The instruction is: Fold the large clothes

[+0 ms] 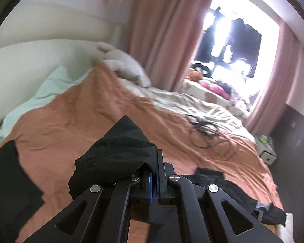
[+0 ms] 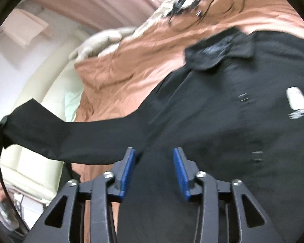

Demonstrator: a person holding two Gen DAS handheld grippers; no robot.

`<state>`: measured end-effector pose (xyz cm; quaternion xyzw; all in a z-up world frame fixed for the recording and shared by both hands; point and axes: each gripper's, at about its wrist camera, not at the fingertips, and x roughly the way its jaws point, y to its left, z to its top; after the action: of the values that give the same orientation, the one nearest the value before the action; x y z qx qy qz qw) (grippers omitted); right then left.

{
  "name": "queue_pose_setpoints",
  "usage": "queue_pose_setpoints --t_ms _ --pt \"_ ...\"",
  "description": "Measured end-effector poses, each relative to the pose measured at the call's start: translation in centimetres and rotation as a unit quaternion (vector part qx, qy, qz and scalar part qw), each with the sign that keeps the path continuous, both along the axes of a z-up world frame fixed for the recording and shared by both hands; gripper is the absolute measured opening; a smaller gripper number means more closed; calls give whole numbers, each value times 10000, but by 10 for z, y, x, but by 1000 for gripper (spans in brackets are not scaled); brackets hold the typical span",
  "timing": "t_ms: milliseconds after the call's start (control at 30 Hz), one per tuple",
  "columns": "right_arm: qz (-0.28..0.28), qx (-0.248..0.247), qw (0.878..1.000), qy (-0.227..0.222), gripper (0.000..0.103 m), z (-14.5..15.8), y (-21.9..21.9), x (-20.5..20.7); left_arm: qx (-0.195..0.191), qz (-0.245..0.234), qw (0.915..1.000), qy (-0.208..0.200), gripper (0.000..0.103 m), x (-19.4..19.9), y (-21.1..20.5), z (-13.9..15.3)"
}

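A large black shirt (image 2: 223, 109) with a collar and a white chest logo lies spread on the orange bedspread (image 2: 131, 64). One long sleeve (image 2: 50, 129) stretches out to the left, lifted off the bed. My left gripper (image 1: 155, 158) is shut on a bunched fold of the black shirt (image 1: 119, 154) and holds it above the bed. My right gripper (image 2: 154, 154) is open and empty, just above the shirt's body near the sleeve's root.
The bed has an orange bedspread (image 1: 91, 111), a pale green pillow (image 1: 50, 87) and a white plush toy (image 1: 123, 64) near the headboard. Tangled black cables (image 1: 204, 131) lie on the bedspread. Pink curtains (image 1: 162, 30) and a bright window stand beyond.
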<state>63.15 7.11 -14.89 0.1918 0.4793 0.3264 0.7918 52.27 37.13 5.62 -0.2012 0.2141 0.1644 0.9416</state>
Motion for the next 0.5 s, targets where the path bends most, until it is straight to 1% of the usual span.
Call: queue_pose_setpoints --t_ms 67,233,367,433,500 --pt "-171 -31 9998 -49 42 7 -22 -3 34 -157 9999 -13 2 9 -17 6" --pt "-630 12 9980 -105 42 16 -81 -14 144 -771 9969 26 2 46 -74 19" --pt "-1009 -50 9949 -28 44 13 -122 -9 135 -1216 9924 112 2 75 -115 17" --pt "-1211 60 9926 16 44 13 -142 -1 111 -1383 9902 147 2 87 -131 15" --pt "-1415 89 9899 -31 44 14 -158 4 144 -1583 9871 209 2 104 -154 11"
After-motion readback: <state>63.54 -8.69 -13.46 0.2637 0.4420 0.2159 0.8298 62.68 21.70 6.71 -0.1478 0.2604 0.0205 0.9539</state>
